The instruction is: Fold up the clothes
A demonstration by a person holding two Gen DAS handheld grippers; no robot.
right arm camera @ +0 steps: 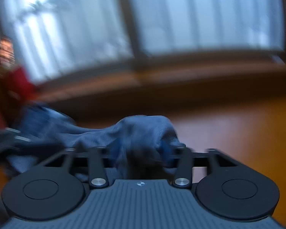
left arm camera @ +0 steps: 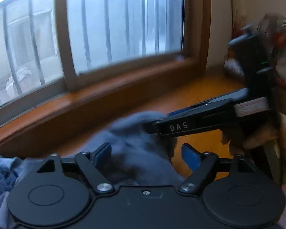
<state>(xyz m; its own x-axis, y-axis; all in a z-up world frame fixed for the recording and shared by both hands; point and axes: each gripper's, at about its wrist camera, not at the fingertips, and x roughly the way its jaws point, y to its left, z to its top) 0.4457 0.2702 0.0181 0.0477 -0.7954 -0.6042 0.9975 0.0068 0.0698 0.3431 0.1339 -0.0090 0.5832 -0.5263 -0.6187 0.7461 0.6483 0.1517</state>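
A barred window (left arm camera: 108,24) and a wooden sill (left arm camera: 97,99) fill the background, with a fan (left arm camera: 278,43) off to the right. The blue garment (left arm camera: 135,147) lies bunched on the orange table (left arm camera: 206,139). The left gripper (left arm camera: 146,156) has its blue pads spread wide, cloth between them but ungripped. The right gripper (left arm camera: 152,127) looks clamped on a raised fold, though blur makes that uncertain.

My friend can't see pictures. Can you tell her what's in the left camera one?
A blue cloth is bunched on a wooden table, with the open left gripper around it. The right gripper reaches in from the right and touches it. Behind is a barred window.
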